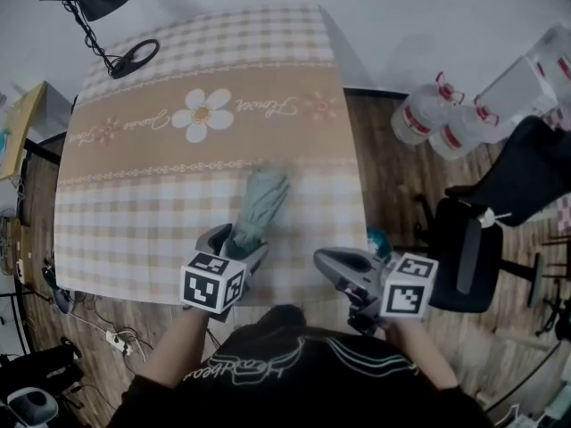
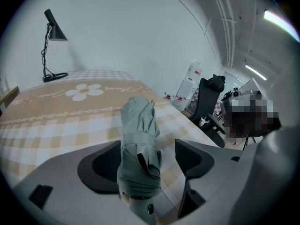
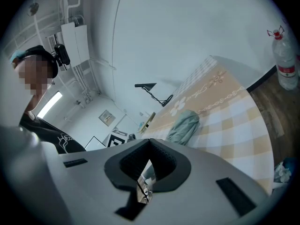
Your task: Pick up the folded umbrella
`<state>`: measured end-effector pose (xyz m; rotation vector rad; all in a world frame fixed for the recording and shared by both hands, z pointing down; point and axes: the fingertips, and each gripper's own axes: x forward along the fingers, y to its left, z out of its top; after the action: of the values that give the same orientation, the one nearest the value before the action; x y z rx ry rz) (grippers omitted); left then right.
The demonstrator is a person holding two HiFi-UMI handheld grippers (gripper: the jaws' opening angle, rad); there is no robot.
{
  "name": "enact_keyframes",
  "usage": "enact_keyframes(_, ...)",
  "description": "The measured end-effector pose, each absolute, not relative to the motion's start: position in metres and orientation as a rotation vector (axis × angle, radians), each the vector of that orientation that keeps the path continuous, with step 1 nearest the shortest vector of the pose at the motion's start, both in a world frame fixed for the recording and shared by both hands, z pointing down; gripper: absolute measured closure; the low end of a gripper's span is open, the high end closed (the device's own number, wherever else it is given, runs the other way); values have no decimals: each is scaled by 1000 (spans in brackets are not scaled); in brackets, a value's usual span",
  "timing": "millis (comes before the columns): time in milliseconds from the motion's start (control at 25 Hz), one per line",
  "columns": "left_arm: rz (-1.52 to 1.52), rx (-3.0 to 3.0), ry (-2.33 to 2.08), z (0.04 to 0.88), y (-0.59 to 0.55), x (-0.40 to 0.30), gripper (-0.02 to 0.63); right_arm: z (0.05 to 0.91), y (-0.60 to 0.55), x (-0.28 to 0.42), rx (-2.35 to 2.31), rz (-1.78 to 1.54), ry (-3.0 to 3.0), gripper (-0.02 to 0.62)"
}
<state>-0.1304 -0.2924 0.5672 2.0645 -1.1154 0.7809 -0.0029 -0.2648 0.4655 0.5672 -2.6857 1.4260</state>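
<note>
Head view: the umbrella (image 1: 260,205) is lying folded on the checked table (image 1: 125,230), just below the frame's centre, with its near end pointing toward the person. The left gripper (image 1: 236,244) is straddling that near end with its jaws wide apart. In the left gripper view a gap is showing between the umbrella and the right-hand pad. The right gripper (image 1: 323,259) is hovering at lower right over the table's edge, its jaws together and gripping nothing. A lamp (image 1: 98,16) is standing at upper left. Bottles (image 1: 428,119) and a chair (image 1: 473,248) are sitting on the floor at right.
</note>
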Motion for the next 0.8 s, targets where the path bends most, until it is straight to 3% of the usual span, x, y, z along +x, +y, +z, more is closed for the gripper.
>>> enact_keyframes(800,982,2016,-1095,619,-302,-131,268,486,-277,6,626,1475,-2632,584)
